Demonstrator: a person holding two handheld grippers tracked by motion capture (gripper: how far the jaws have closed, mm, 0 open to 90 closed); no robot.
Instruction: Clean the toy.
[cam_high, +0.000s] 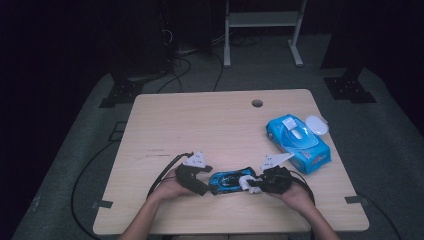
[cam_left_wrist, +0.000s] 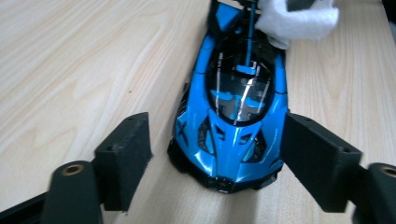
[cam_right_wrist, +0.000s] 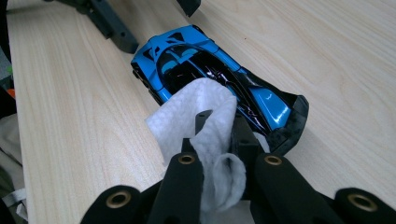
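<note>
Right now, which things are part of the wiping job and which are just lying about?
In the job: blue toy car; white wipe clamped in the right gripper; left gripper bracketing the car's end.
Lying about: blue wet-wipe pack; white oval lid; table.

Bare tabletop stretches left of and beyond the toy car; a wipes pack blocks its far right.

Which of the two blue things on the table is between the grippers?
The blue toy car at the near edge, between both grippers. The blue wipes pack lies apart, far right.
</note>
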